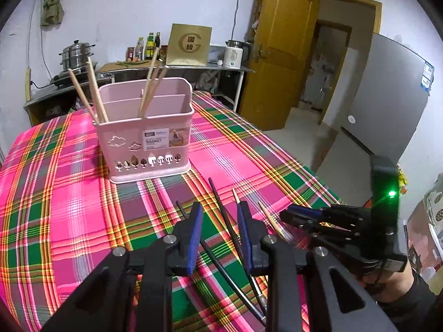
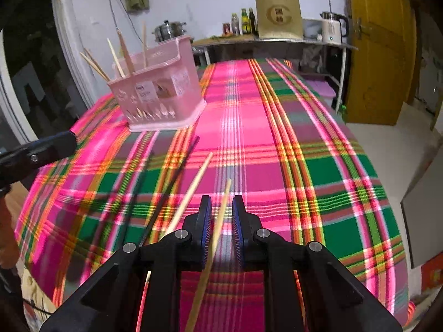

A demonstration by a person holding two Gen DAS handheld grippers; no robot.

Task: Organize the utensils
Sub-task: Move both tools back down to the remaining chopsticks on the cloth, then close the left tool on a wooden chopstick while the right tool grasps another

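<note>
The basket (image 1: pixel 146 135) stands upright on the plaid cloth (image 1: pixel 55 193) covering the tabletop, toward its far left. Wooden chopsticks (image 1: pixel 95 94) lean out of its left front corner; more lean from a rear compartment.

Left claw (image 1: pixel 218 221): open, holding nothing. Its blue pads (image 1: pixel 196 235) stand apart above the cloth. Two black chopsticks (image 1: pixel 224 215) lie on the cloth beneath it, one passing under the left finger, one running between the fingers. A light chopstick (image 1: pixel 236 195) shows its tip just beyond the right finger.

Right claw (image 2: pixel 221 218): partly open, fingers astride a second light chopstick (image 2: pixel 218 229). The stick runs lengthwise through the gap. Gaps show on both sides of it, so no grip is made. From the left wrist view, this claw sits low at the right edge of the tabletop, just beside the stick's tip. The right wrist view is motion-blurred; whether the stick rests on the cloth cannot be determined.

In the right wrist view, the other light chopstick and the black pair lie left of the right claw, angled toward the basket.
</note>
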